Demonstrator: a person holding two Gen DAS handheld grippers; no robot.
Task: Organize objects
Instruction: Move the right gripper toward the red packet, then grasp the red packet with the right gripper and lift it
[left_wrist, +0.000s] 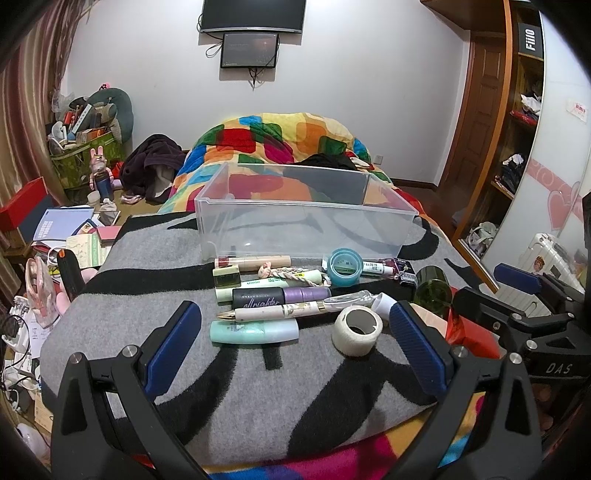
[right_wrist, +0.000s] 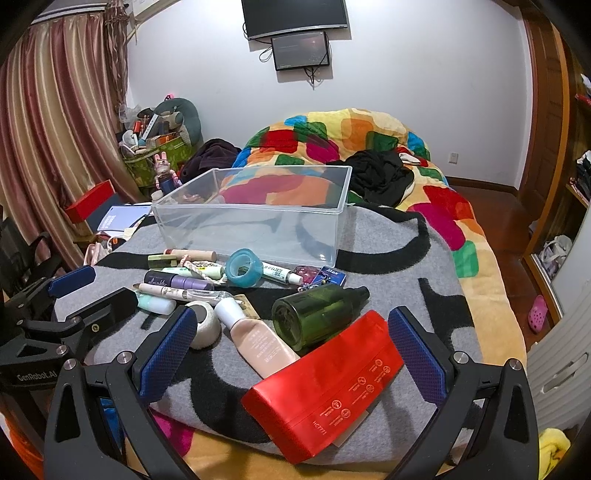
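A clear plastic bin (left_wrist: 369, 216) (right_wrist: 258, 218) stands empty on a grey and black blanket (left_wrist: 221, 387) (right_wrist: 406, 273). In front of it lie small items: a white tape roll (left_wrist: 356, 330) (right_wrist: 202, 325), a mint tube (left_wrist: 255, 331), a white pen (left_wrist: 280, 311), a black and purple "allnighter" bottle (left_wrist: 280, 297), a blue tape ring (left_wrist: 344, 266) (right_wrist: 243, 272), a green bottle (right_wrist: 314, 314), a beige tube (right_wrist: 255, 341) and a red pouch (right_wrist: 325, 387). My left gripper (left_wrist: 293, 349) is open and empty, just short of the items. My right gripper (right_wrist: 291, 350) is open around the red pouch and beige tube without touching them.
A colourful quilt (left_wrist: 280, 140) (right_wrist: 369, 136) and dark clothes (right_wrist: 380, 173) lie behind the bin. Books and clutter (left_wrist: 66, 229) cover the floor at the left. A wardrobe (left_wrist: 517, 129) stands at the right. The blanket's front edge drops off close to both grippers.
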